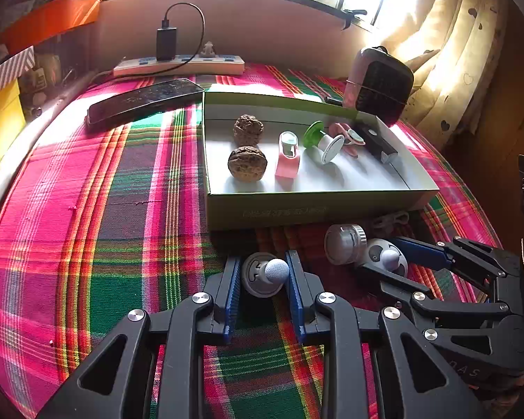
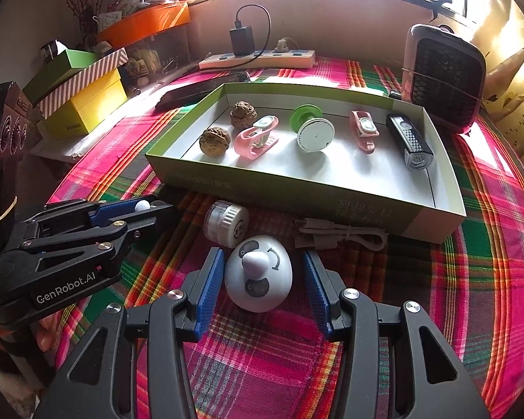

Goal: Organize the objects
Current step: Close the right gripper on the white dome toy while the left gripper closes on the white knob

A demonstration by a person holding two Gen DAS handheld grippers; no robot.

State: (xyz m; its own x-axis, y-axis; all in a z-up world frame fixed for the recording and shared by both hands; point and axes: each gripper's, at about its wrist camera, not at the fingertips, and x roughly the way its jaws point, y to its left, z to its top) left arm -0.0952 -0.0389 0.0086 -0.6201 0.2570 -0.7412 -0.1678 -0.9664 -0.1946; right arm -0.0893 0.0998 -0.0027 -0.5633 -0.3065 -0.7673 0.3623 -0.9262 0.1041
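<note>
Much of the tidying looked done. Inside the box were seen two walnuts, two pink clips, a green spool and a black light, all set in a row.

Some things were still left on the plaid cloth over the counter, just in front of the box. A small grey knob was pinched between the jaws of the left gripper. A white panda toy was seen between the spread jaws of the right gripper; the left pad seemed close to it, but touch could not be told. A clear cap and a grey cable were left beside the box, not yet picked up.
</note>
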